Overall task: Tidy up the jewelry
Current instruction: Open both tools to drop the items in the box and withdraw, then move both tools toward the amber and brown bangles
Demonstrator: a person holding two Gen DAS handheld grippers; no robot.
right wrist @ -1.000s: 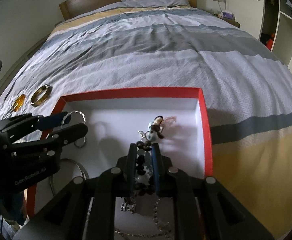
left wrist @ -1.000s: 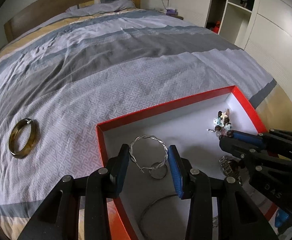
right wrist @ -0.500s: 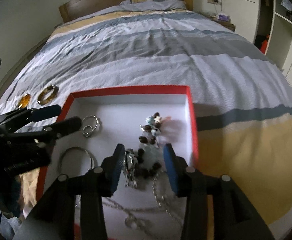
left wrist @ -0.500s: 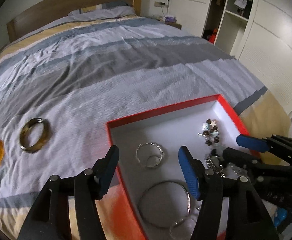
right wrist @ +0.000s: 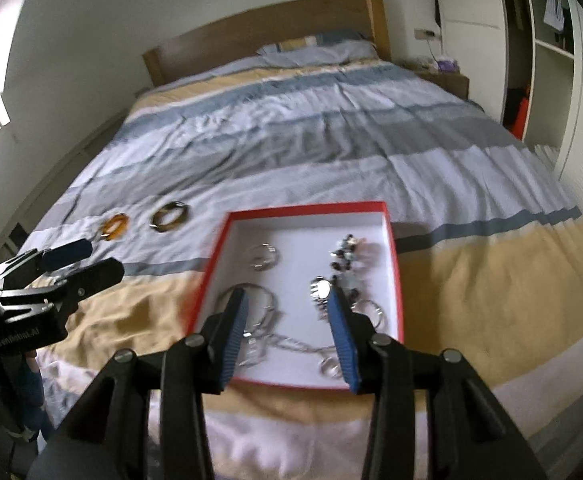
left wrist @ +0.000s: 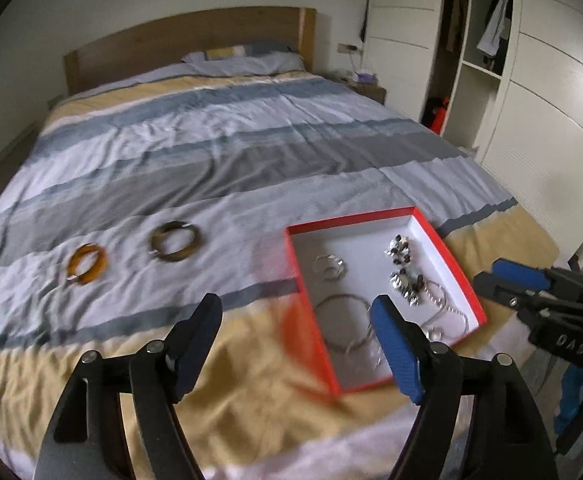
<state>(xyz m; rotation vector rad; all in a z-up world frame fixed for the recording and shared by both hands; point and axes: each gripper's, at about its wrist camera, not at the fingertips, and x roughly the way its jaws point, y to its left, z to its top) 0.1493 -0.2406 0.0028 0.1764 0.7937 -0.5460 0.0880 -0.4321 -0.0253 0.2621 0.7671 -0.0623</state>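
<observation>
A red box point(left wrist: 443, 248) point(right wrist: 395, 264) with a white inside lies on the bed near its foot. It holds a twisted silver bangle point(left wrist: 328, 267) point(right wrist: 264, 257), a beaded bracelet point(left wrist: 400, 249) point(right wrist: 345, 250), a watch point(right wrist: 320, 291), a thin hoop point(left wrist: 341, 322) and chains. A dark brown bangle point(left wrist: 175, 241) point(right wrist: 170, 216) and an amber bangle point(left wrist: 87, 269) point(right wrist: 114, 227) lie on the cover left of the box. My left gripper point(left wrist: 297, 346) point(right wrist: 83, 262) is open and empty, raised above the bed. My right gripper point(right wrist: 287, 334) point(left wrist: 503, 278) is open and empty, raised over the box's near end.
The striped duvet point(left wrist: 219, 152) covers the whole bed, with a wooden headboard point(left wrist: 187, 44) and pillows at the far end. White wardrobes point(left wrist: 539, 100) stand along the right side. A bedside table point(right wrist: 445, 76) stands at the far right.
Both grippers pulled back and up from the box and opened wide. The right one let go of the beaded bracelet, which now lies in the box. Both bangles came into view.
</observation>
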